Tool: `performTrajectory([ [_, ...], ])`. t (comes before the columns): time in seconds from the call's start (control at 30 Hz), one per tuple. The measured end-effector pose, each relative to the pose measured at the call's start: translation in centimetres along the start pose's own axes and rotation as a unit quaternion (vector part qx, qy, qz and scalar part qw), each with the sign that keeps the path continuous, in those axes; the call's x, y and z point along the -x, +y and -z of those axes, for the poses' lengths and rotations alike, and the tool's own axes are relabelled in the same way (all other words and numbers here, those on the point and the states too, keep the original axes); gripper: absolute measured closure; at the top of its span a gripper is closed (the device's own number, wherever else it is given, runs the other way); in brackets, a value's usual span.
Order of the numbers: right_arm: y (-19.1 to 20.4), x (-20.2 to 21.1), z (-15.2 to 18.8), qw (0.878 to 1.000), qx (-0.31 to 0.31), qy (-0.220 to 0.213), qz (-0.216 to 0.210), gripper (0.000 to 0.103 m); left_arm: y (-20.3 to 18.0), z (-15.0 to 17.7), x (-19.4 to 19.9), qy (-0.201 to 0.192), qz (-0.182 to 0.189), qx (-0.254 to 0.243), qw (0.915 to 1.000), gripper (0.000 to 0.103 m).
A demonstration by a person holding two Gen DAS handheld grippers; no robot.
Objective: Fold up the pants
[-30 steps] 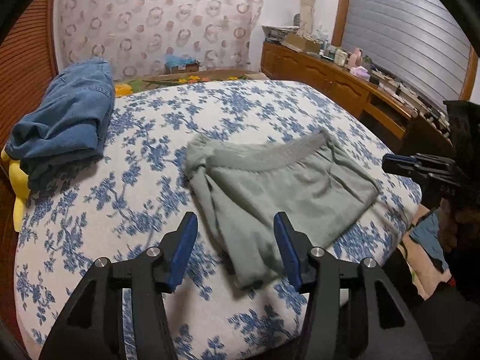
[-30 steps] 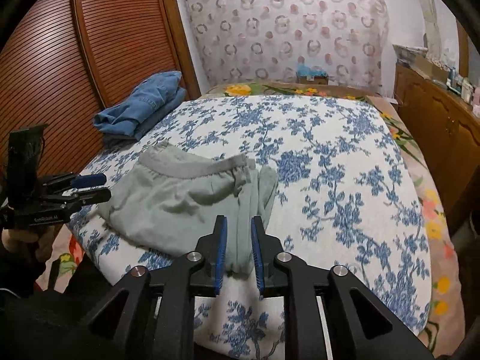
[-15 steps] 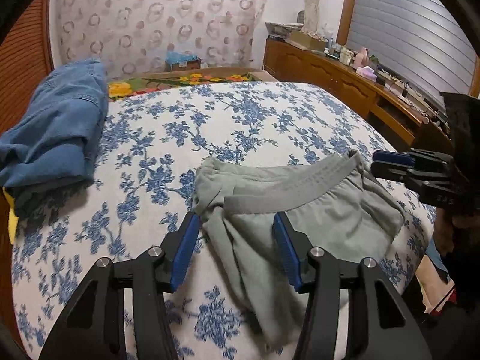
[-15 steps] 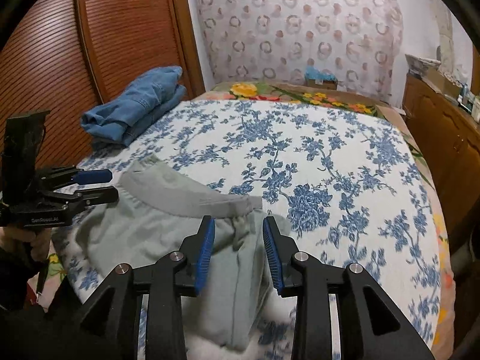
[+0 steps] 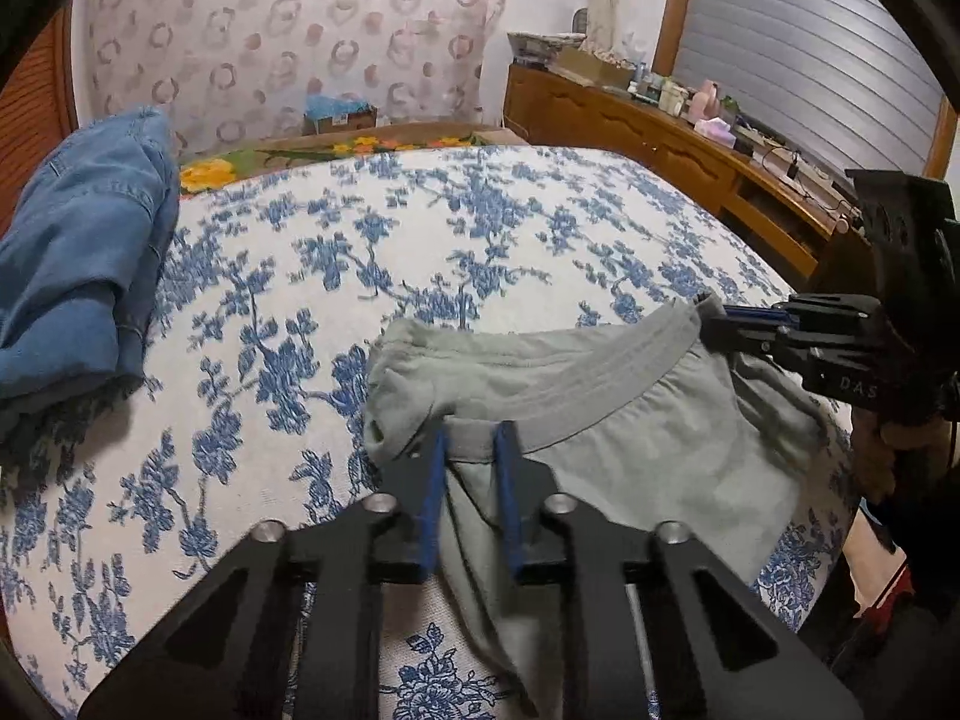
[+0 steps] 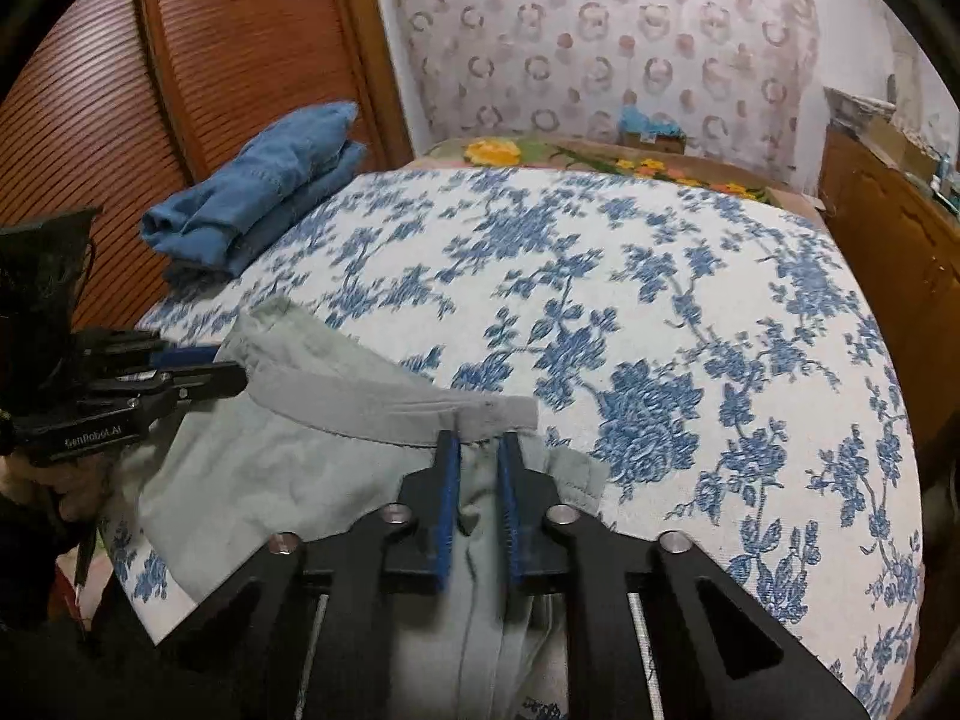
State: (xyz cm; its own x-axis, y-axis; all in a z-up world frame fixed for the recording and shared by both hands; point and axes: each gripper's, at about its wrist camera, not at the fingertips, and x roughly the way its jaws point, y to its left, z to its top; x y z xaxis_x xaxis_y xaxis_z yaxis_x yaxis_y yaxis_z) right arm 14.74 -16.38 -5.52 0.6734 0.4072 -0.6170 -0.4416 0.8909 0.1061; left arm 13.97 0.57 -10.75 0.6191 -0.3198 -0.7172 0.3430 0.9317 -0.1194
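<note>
At the waistband (image 5: 576, 372) of the grey pants (image 5: 648, 456), both grippers, left (image 5: 471, 450) and right (image 6: 480, 450), are closing on fabric; lift only once both bite evenly.

Both claws advanced, closing on grey pants (image 5: 630, 456) waistband.
</note>
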Motion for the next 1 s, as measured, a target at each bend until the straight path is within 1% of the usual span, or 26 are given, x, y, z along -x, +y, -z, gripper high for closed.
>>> performTrajectory([
  [0.07,0.0,0.6,0.2,1.0,-0.002,-0.018,0.008,0.094,-0.1,-0.3,0.8,-0.019,0.005,0.003,0.9998,0.09],
  [0.13,0.2,0.5,0.4,1.0,0.006,-0.02,0.022,0.094,0.0,-0.7,1.1,-0.026,0.01,0.006,0.9996,0.09],
  [0.33,-0.1,-0.3,0.7,1.0,-0.006,-0.008,0.023,0.095,0.4,-1.0,-0.4,-0.01,-0.002,0.008,0.9999,0.09],
  [0.43,0.0,-0.4,0.7,1.0,-0.003,-0.003,0.027,0.094,0.4,-0.6,-1.0,0.0,-0.011,0.006,0.9999,0.088],
  [0.53,0.1,-0.5,0.7,1.0,0.001,-0.003,0.03,0.094,0.3,-0.5,-1.0,0.002,-0.019,0.005,0.9998,0.083],
  [0.7,-0.4,-0.1,0.8,1.0,-0.008,-0.006,0.023,0.094,0.1,-0.1,-1.1,0.01,-0.032,-0.002,0.9995,0.067],
  [0.73,-0.4,0.0,0.9,1.0,-0.01,-0.007,0.023,0.094,0.0,0.0,-1.2,0.01,-0.032,-0.004,0.9994,0.066],
  [0.8,-0.5,0.3,0.9,1.0,-0.012,-0.009,0.023,0.094,-0.2,0.3,-1.3,0.006,-0.036,-0.01,0.9993,0.061],
  [0.9,-0.4,1.1,1.1,0.999,-0.013,-0.014,0.026,0.089,-0.5,0.3,-1.4,0.005,-0.038,-0.018,0.9991,0.055],
  [1.0,-0.6,2.1,1.4,0.999,-0.019,-0.021,0.029,0.074,-0.8,0.4,-1.4,0.006,-0.042,-0.024,0.9988,0.054],
])
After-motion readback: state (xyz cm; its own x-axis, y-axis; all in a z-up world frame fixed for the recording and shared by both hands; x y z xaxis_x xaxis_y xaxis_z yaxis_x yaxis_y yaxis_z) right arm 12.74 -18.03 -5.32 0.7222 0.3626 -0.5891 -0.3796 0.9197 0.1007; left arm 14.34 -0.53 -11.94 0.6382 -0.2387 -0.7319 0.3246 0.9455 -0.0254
